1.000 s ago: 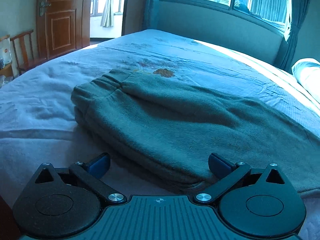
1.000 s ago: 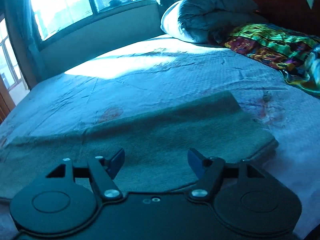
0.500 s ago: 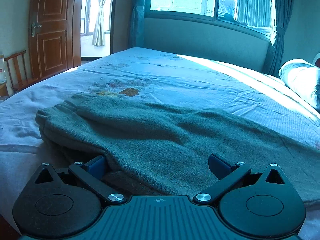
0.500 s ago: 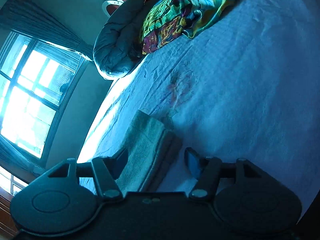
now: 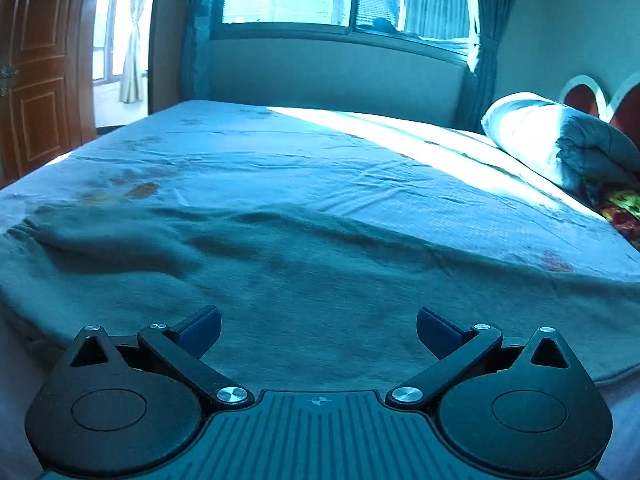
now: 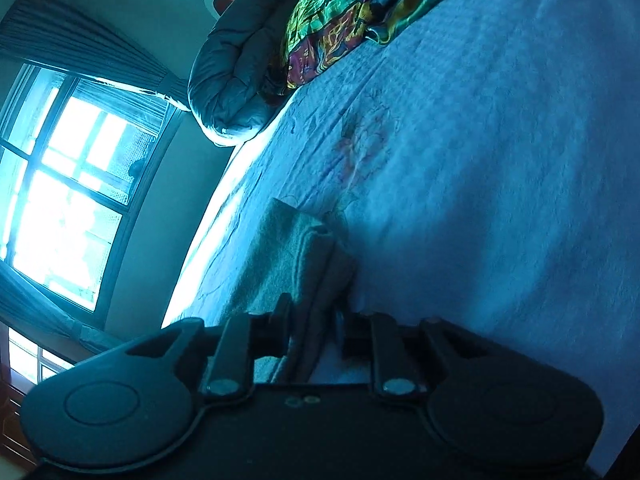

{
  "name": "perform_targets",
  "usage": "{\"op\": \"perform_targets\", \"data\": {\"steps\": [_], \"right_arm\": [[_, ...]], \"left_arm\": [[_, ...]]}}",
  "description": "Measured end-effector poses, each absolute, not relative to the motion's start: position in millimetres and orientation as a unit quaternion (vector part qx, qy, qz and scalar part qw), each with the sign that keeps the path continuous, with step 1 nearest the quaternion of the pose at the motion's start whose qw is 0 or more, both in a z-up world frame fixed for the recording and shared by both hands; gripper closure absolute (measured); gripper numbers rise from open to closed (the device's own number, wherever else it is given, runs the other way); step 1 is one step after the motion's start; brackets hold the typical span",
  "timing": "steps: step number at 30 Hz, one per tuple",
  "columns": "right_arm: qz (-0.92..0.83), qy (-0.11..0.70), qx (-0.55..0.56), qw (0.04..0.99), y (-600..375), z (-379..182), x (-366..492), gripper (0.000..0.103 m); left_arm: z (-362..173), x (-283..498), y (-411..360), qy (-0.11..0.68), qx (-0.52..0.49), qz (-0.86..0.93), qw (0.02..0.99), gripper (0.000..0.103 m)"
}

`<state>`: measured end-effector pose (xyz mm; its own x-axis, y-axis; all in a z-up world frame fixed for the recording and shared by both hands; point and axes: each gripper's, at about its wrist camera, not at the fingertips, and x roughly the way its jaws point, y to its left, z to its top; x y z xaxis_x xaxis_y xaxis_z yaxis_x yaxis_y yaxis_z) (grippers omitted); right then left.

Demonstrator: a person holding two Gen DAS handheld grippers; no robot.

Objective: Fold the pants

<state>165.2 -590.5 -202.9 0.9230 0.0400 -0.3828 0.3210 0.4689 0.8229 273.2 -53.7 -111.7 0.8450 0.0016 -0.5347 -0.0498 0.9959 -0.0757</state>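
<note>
Grey-green pants (image 5: 288,280) lie folded lengthwise across the near side of the bed, waistband at the left. My left gripper (image 5: 318,326) is open and hovers low over the middle of the pants, holding nothing. In the right wrist view, rolled sideways, my right gripper (image 6: 314,324) has its fingers closed in around the layered leg-end hem of the pants (image 6: 296,264). The cloth sits between the fingers.
The bed sheet (image 5: 360,168) is pale blue with faded flower prints. A rolled grey duvet (image 5: 560,140) and a bright patterned cloth (image 6: 348,12) lie at the head of the bed. A window and curtains stand beyond the far side, and a wooden door (image 5: 36,64) is at the left.
My right gripper has closed from open onto the leg-end hem. My left gripper has slid right along the pants, away from the waistband, and stays open.
</note>
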Motion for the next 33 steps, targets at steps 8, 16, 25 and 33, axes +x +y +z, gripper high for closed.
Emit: {"op": "perform_targets", "data": {"steps": [8, 16, 25, 33], "right_arm": [[-0.087, 0.18, 0.504, 0.84, -590, -203, 165, 0.091], [-0.071, 0.174, 0.501, 0.845, -592, -202, 167, 0.083], [-0.087, 0.176, 0.468, 0.862, -581, -195, 170, 0.078], [-0.089, 0.165, 0.504, 0.843, -591, -199, 166, 0.081]], "left_arm": [[-131, 284, -192, 0.316, 0.005, -0.083, 0.945, 0.0], [-141, 273, -210, 0.335, 0.001, -0.089, 0.938, 0.0], [-151, 262, -231, 0.334, 0.007, -0.04, 0.942, 0.0], [-154, 263, -233, 0.328, 0.011, -0.037, 0.944, 0.0]]}}
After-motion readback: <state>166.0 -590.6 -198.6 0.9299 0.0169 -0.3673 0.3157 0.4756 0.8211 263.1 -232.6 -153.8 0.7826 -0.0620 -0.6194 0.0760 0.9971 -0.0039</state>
